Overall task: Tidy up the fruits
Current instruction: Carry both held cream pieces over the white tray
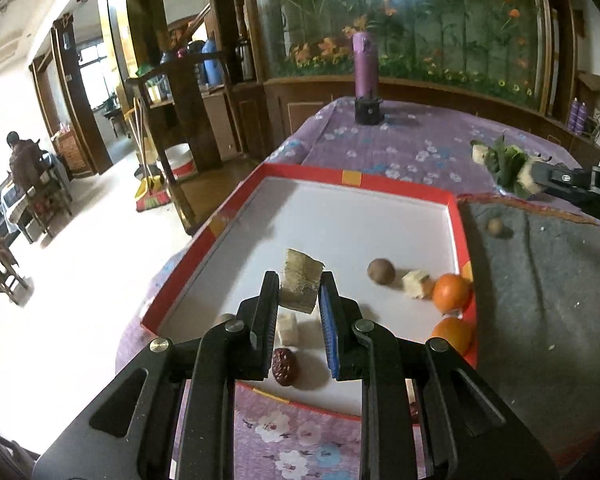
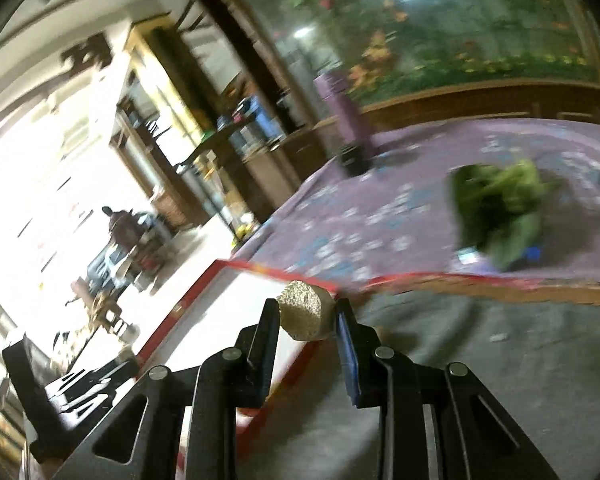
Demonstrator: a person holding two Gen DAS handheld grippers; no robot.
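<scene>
Left wrist view: left hand-held gripper (image 1: 299, 294) clamped on a greenish cut chunk (image 1: 301, 285), held above the white floor of the red-rimmed tray (image 1: 458, 216), probably for setting down among the sorted pieces. Pointing forward and slightly down over the tray's near edge. Inside the tray: a red date (image 1: 285, 366) and a pale cube (image 1: 287, 327) under the fingers, a brown round fruit (image 1: 381, 271), another pale cube (image 1: 417, 284) and two oranges (image 1: 451, 293) toward its right rim. Right of the tray, a grey mat (image 1: 540, 280) with one small brown fruit (image 1: 495, 226); beyond it, leafy greens (image 1: 504, 164) on the purple floral surface (image 1: 400, 140).

Right wrist view, blurred: right hand-held gripper (image 2: 306, 314) clamped on a rough tan cylindrical piece (image 2: 305, 314), tilted, poised over the tray's right rim (image 2: 420, 278), seemingly carrying it in from the mat.
</scene>
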